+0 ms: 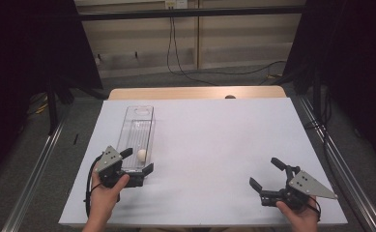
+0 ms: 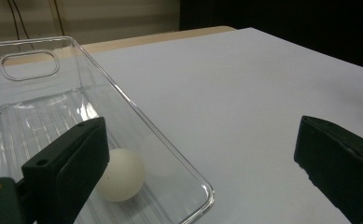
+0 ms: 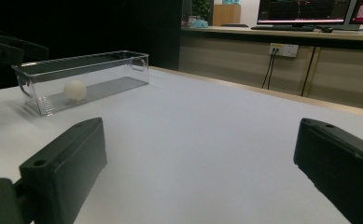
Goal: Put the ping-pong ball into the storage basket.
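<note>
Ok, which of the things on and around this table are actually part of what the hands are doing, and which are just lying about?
In use:
- clear bin
- white ball inside the bin, near its close end
- left tool, open, jaws either side of the bin's near end
- right tool, open, over bare table

Lying about:
- cables on the floor beyond the table
- monitors on the far counter

White tabletop (image 1: 214, 145), rectangular, with a strip of bare wood (image 1: 195, 92) along the far edge at 12 o'clock. Long clear plastic bin (image 1: 136, 126) resting directly on the white surface toward 9 o'clock, lying lengthwise from near to far, handle cut-out in its far end wall. Small white ball (image 1: 141, 154) on the bin's ribbed floor, close to the near end. Rest of the surface plain white, from centre across to 3 o'clock.
</note>
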Action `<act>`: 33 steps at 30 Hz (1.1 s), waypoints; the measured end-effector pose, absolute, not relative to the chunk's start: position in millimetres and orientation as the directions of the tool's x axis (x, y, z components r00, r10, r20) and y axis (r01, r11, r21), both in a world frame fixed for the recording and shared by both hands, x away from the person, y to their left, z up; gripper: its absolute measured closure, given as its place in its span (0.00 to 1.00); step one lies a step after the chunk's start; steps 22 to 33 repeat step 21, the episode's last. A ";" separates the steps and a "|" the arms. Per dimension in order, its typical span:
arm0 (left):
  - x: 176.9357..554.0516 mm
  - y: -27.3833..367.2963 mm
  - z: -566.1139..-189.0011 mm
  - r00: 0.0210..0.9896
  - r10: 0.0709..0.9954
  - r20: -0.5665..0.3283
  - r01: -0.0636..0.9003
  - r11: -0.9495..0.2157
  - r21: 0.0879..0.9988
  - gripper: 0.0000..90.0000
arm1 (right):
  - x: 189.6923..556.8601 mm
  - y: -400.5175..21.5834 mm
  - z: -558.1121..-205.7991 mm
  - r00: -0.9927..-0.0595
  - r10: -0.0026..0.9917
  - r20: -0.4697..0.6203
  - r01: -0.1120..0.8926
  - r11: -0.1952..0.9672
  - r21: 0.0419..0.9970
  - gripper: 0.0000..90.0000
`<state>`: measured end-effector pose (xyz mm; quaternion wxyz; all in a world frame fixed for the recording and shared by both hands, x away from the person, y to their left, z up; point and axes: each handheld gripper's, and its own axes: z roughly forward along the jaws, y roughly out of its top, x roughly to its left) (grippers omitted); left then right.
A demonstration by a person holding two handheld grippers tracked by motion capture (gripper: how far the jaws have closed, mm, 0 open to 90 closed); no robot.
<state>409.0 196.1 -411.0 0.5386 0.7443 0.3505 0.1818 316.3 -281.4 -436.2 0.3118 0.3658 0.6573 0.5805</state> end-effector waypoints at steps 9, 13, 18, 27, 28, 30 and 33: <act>400.9 195.8 -415.9 0.689 0.718 -0.102 0.309 -0.162 0.937 0.04 | 316.2 -281.4 -436.2 -0.537 0.843 0.014 0.119 0.059 0.991 0.02; 398.4 195.3 -420.7 0.688 0.721 -0.089 0.300 -0.169 0.939 0.04 | 316.2 -280.7 -436.3 -0.536 0.844 0.015 0.118 0.057 0.991 0.02; 396.6 198.6 -421.9 0.685 0.724 -0.083 0.282 -0.158 0.946 0.04 | 316.2 -280.6 -436.5 -0.530 0.847 0.019 0.121 0.053 0.991 0.02; 394.8 199.2 -422.8 0.679 0.729 -0.083 0.276 -0.149 0.949 0.04 | 317.0 -280.3 -437.4 -0.532 0.847 0.020 0.122 0.054 0.991 0.02; 394.8 199.2 -422.8 0.679 0.729 -0.083 0.276 -0.149 0.949 0.04 | 317.0 -280.3 -437.4 -0.532 0.847 0.020 0.122 0.054 0.991 0.02; 394.8 199.2 -422.8 0.679 0.729 -0.083 0.276 -0.149 0.949 0.04 | 317.0 -280.3 -437.4 -0.532 0.847 0.020 0.122 0.054 0.991 0.02; 394.8 199.2 -422.8 0.679 0.729 -0.083 0.276 -0.149 0.949 0.04 | 317.0 -280.3 -437.4 -0.532 0.847 0.020 0.122 0.054 0.991 0.02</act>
